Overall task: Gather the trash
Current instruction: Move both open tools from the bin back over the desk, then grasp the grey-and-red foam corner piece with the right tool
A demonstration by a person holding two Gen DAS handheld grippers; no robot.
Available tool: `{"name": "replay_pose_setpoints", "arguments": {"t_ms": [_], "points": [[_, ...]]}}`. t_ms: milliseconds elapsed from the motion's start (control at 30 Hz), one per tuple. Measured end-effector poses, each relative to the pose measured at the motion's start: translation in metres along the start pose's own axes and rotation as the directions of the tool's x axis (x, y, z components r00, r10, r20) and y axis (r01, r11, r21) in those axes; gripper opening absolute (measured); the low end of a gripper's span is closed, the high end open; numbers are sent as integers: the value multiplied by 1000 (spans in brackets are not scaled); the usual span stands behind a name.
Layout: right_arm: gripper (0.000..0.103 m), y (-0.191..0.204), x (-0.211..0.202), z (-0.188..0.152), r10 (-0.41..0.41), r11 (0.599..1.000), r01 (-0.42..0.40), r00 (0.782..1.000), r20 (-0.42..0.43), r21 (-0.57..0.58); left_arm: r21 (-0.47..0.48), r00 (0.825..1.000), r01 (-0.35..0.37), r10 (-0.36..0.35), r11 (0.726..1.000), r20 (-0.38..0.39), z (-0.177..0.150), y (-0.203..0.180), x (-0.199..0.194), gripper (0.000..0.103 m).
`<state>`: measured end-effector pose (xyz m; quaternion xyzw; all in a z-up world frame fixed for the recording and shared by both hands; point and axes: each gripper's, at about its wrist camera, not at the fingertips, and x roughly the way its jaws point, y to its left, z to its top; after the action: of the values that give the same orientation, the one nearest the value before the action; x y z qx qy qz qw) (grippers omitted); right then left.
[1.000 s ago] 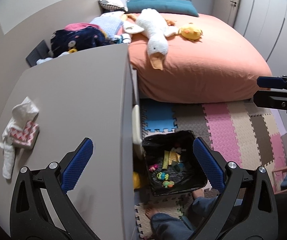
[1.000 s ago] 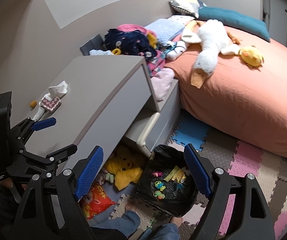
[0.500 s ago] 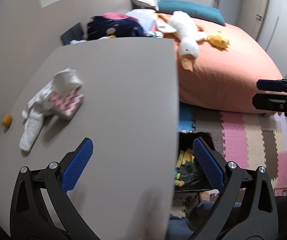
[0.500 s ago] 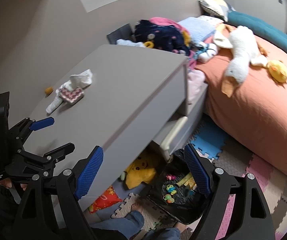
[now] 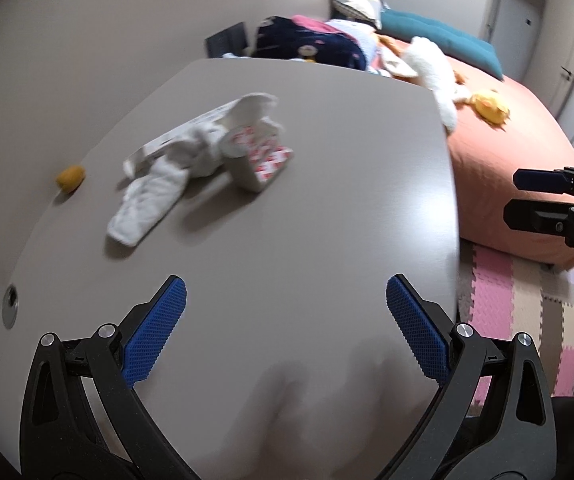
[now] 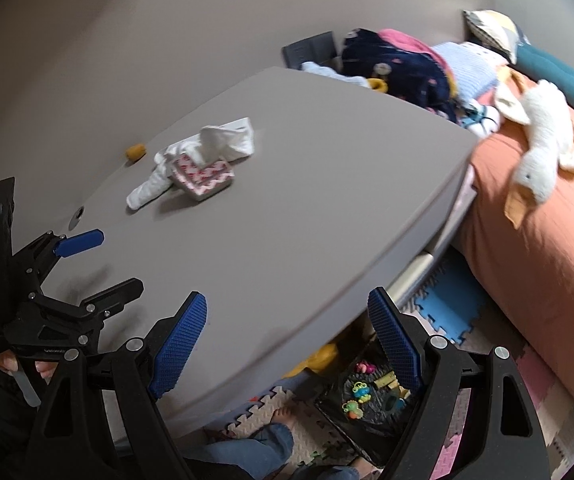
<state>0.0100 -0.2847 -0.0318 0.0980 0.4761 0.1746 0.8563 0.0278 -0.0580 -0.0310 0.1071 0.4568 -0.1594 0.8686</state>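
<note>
A: Start with the tongs; how do they stand?

B: The left tongs [image 5: 286, 326] are spread wide with nothing between the blue pads; they hover above the near part of the grey bench [image 5: 327, 184]; the right tongs [image 6: 287, 344] are likewise released and empty, hanging over the bench's near edge with one pad over the top and the other over the floor side.

A: And the trash?

B: Farther back on the bench, towards its left side, lies a crumpled white tissue [image 5: 155, 196]; it touches a small packet with a red and white pattern [image 5: 265, 156]; just beyond them to the left sits a small orange scrap [image 5: 70, 176], apart from both; all of it is somewhat blurred in the left wrist view.

A: Anything below the bench?

B: In the right wrist view a black trash bag [image 6: 371, 400] stands open on the foam floor mat [image 6: 447, 320], with small coloured bits inside; a bare foot [image 6: 283, 416] and a blue trouser leg are beside it; a yellow soft toy peeks from under the bench.

A: Farther out?

B: A bed with an orange cover [image 6: 535, 264] stands to the right of the bench; a white plush goose [image 6: 543, 136] lies on it; a heap of clothes [image 6: 399, 68] sits behind the bench's far corner.
</note>
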Motion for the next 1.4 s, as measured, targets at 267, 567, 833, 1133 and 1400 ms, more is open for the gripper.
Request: {"name": "replay_pose_setpoints", "arguments": {"t_ms": [267, 567, 833, 1133, 1400], "points": [[83, 35, 30, 21, 45, 996, -48, 998, -31, -75, -80, 999, -42, 42, 996, -5, -4, 38, 2, 96], [83, 69, 63, 49, 80, 987, -85, 996, -44, -133, -140, 997, -77, 77, 987, -7, -2, 75, 12, 96], [83, 95, 94, 79, 100, 978, -106, 994, -42, -178, -171, 996, -82, 77, 982, -34, 2, 101, 29, 96], [83, 94, 142, 99, 46, 988, -55, 997, -68, -147, -182, 997, -68, 60, 981, -50, 14, 114, 52, 96], [83, 83, 165, 111, 40, 993, -48, 997, -68, -110, -196, 998, -55, 49, 979, -36, 29, 122, 67, 96]]}}
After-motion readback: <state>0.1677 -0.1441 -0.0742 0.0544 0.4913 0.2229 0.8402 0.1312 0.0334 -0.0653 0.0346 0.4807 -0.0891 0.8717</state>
